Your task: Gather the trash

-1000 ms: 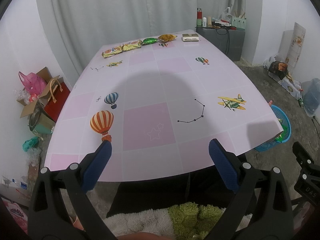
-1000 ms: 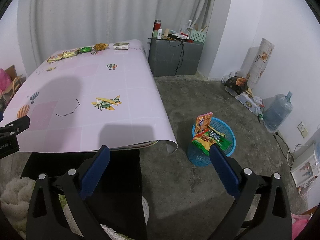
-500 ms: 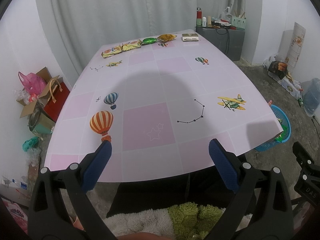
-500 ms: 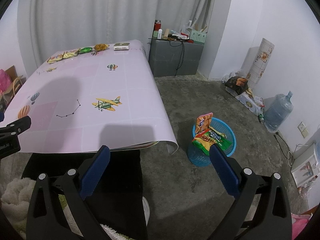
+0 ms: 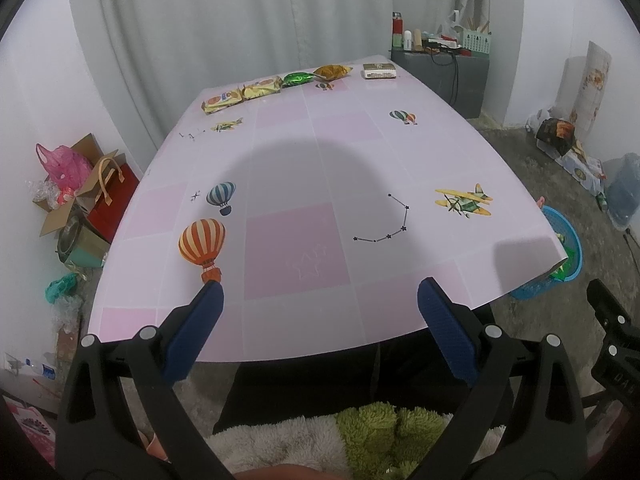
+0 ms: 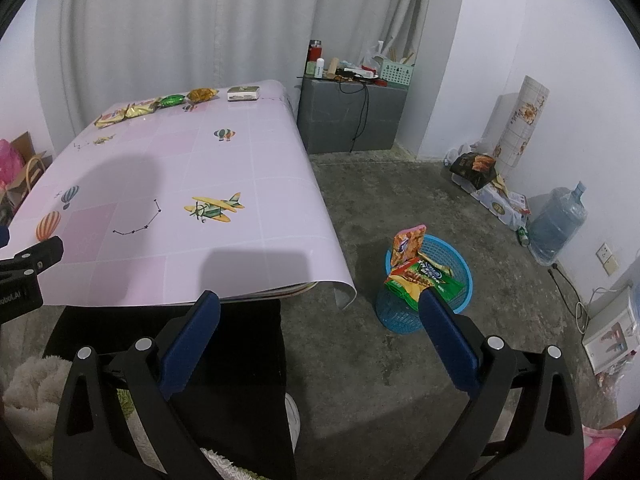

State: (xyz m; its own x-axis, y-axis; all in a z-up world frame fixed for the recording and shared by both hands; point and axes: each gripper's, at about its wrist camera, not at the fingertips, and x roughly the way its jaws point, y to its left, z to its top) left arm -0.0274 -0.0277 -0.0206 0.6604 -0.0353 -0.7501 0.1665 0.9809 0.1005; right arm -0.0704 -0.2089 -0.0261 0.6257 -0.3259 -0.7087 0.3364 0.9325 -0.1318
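Crinkled yellow, green, orange snack wrappers (image 5: pixel 276 85) line the table's (image 5: pixel 280 184) far edge; both grippers' fingers spread, empty.

Home room, curtain (image 6: pixel 240 20), water jug (image 6: pixel 558 226), concrete floor (image 6: pixel 400 200)

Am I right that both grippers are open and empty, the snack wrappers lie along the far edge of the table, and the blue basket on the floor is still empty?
Not quite: the blue basket already holds several wrappers, as the right wrist view shows. The rest is right.
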